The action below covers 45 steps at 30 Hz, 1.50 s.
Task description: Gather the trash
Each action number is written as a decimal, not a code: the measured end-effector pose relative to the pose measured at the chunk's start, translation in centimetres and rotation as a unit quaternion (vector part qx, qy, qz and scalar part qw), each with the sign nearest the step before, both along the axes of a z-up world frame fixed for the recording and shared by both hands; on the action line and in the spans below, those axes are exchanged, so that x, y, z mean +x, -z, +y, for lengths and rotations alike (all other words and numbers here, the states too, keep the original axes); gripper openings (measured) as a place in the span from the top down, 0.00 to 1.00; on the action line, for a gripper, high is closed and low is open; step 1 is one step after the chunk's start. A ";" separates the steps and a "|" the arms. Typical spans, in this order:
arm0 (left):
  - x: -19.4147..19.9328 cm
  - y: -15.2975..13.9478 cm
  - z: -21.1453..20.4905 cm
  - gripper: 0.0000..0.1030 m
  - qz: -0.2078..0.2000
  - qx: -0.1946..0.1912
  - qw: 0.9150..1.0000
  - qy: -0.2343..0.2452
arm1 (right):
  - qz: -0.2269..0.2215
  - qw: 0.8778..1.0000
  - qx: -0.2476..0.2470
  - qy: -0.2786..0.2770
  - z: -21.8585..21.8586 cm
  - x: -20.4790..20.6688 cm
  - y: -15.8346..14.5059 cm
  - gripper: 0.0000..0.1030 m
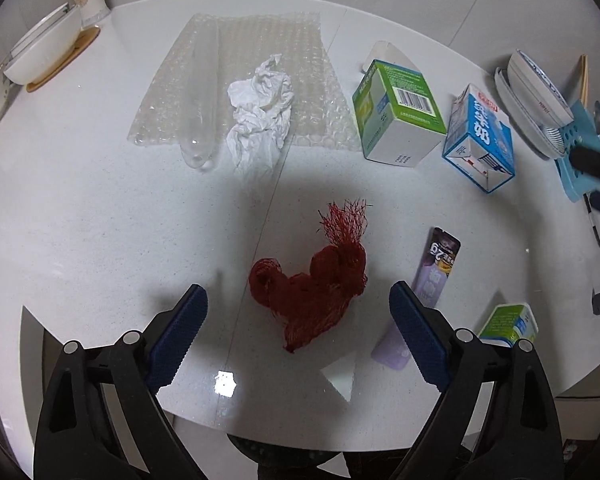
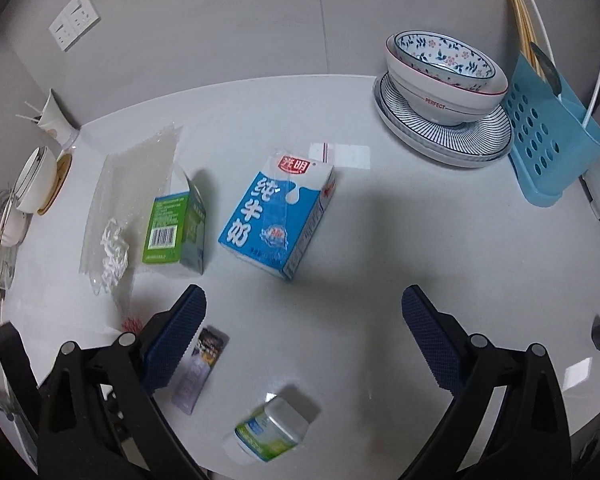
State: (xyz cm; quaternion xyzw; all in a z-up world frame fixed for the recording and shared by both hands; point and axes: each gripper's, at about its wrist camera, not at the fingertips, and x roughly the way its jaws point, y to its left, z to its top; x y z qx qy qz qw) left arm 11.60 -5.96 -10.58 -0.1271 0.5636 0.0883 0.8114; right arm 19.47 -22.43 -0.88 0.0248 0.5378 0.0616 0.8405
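Red mesh netting (image 1: pixel 310 292) is what the left gripper (image 1: pixel 298 308) is lined up on right now. The fingers are spread wide and hang over the counter (image 1: pixel 80 220) with the crumpled net bag between them, nothing pinched yet. So I'd call this the reach step for one piece of trash, grab not done. Next move, as I see it: drop straight down and close on the thick bunched part, not the frayed tuft sticking up, since that loose netting will probably just slip out.

Right gripper (image 2: pixel 304 316) is also spread and empty, hovering above bare counter with the blue milk carton (image 2: pixel 278 216) just ahead and a small green-label bottle (image 2: pixel 270 432) lying on its side close under it. Either looks like its next pick.

Room-wise: the net bag sits close to the counter's near edge, so a sloppy nudge could push it off. A purple sachet (image 1: pixel 436 276) lies just right of the left fingers, may get clipped. Further back, bubble wrap (image 1: pixel 244 80), a crumpled tissue (image 1: pixel 260 112) and the green carton (image 1: pixel 396 112) are well apart from the grab. Stacked bowls (image 2: pixel 444 76) and a blue utensil rack (image 2: pixel 548 136) crowd the far right.
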 end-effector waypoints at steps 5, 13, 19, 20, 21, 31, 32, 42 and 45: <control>0.8 1.1 0.0 0.19 0.015 0.001 1.000 -0.006 | 0.038 0.999 0.012 0.029 0.6 4.0 1.1 0.09; 1.4 1.8 0.3 0.39 0.024 0.002 1.000 -0.010 | 0.085 0.994 0.021 0.062 1.7 7.6 2.8 0.12; 1.7 1.6 0.3 0.62 0.031 0.002 0.999 -0.014 | 0.119 0.990 0.012 0.073 2.5 9.4 4.7 0.18; 1.6 1.6 0.3 0.65 0.031 0.002 0.999 -0.014 | 0.122 0.990 0.011 0.074 2.6 9.7 5.0 0.18; 1.6 1.6 0.4 0.70 0.032 0.001 0.999 -0.016 | 0.124 0.989 0.008 0.074 2.7 9.8 5.3 0.19; 1.2 1.5 -0.1 0.84 0.033 0.011 0.999 -0.023 | 0.147 0.986 -0.011 0.074 3.7 10.8 7.4 0.29; 1.2 1.4 -0.2 0.84 0.031 0.011 0.999 -0.025 | 0.146 0.987 -0.012 0.072 3.8 10.9 7.4 0.32; 0.9 0.3 0.2 0.85 0.024 0.007 0.999 -0.033 | 0.131 0.989 -0.012 0.069 3.5 10.4 6.7 0.38; 0.9 -0.1 0.8 0.85 0.020 0.006 0.999 -0.034 | 0.123 0.990 -0.011 0.064 3.4 9.6 5.9 0.38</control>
